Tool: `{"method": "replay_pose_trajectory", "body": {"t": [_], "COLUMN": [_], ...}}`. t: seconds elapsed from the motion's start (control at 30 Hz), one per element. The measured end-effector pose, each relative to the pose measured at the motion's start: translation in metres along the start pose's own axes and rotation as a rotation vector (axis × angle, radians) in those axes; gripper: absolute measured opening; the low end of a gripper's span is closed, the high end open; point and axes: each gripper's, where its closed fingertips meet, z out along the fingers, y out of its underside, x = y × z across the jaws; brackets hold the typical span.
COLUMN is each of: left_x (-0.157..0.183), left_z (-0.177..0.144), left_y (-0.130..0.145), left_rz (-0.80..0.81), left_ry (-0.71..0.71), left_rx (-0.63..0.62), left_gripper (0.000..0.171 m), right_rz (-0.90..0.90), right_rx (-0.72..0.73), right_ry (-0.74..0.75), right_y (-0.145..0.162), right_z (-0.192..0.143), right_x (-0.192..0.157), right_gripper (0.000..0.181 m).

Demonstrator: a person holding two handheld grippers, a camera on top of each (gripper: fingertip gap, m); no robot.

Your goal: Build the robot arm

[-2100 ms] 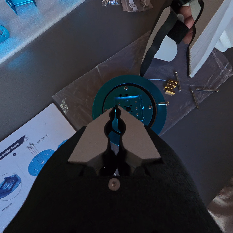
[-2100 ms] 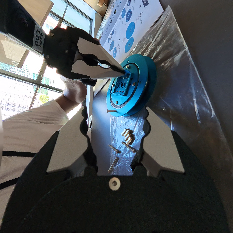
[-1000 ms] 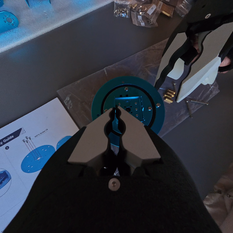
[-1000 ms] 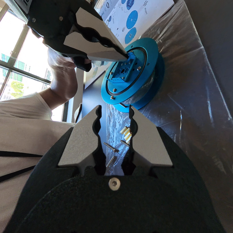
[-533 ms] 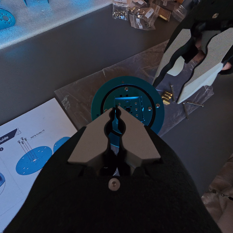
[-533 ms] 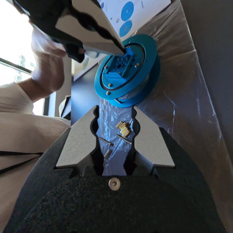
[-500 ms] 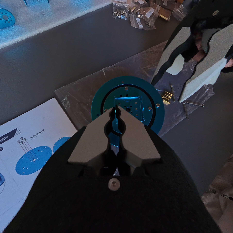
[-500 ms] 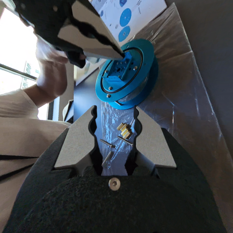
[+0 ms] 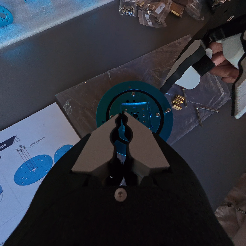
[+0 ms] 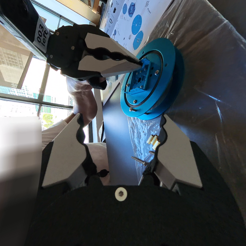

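Note:
A blue round disc assembly (image 9: pixel 165 119) lies on a clear plastic sheet (image 9: pixel 93 95), with a blue bracket (image 9: pixel 139 113) at its centre. My left gripper (image 9: pixel 121 114) is shut on the bracket's upright wall; it also shows in the right wrist view (image 10: pixel 139 63). A screw (image 10: pixel 131 109) sticks out of the disc's (image 10: pixel 167 69) rim. My right gripper (image 10: pixel 121 116) is open wide and empty, held just short of that screw. In the left wrist view it (image 9: pixel 199 103) hangs above the brass standoffs (image 9: pixel 177 101) and loose long screws (image 9: pixel 198 117).
A printed instruction sheet (image 9: pixel 33 133) lies left of the disc. Small bags of hardware (image 9: pixel 146 10) sit at the back of the dark table. A pale foam tray (image 9: pixel 40 16) with blue parts runs along the back left. A person's hand (image 9: pixel 223 63) holds the right gripper. Spacing between my two grippers at the tips: around 8 cm.
The right gripper has opened much wider in the last half second and drawn back a little from the disc. The left gripper stays shut on the bracket.

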Motion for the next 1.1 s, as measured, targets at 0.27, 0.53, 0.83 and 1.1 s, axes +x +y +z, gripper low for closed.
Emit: {"method": "replay_pose_trajectory", "body": {"t": [0.27,0.53,0.83,1.1], "left_x": [0.002,0.002,0.001,-0.002], "left_z": [0.002,0.001,0.000,-0.005], "left_y": [0.000,0.000,0.000,0.001], "left_rz": [-0.010,-0.025,-0.049,-0.125], "left_ry": [0.012,0.032,0.058,0.137], "left_rx": [0.024,0.033,0.031,0.028], "left_gripper": [0.000,0.000,0.000,0.000], "right_rz": [0.123,0.127,-0.271,-0.939], "right_rx": [0.071,0.021,-0.040,-0.086], "right_ry": [-0.121,-0.087,0.201,0.314], "right_y": [-0.014,-0.009,-0.020,-0.013], "right_z": [0.000,-0.008,-0.021,-0.009], "right_x": [-0.006,0.011,0.039,0.009], "right_gripper": [0.112,0.054,0.044,0.083]}}
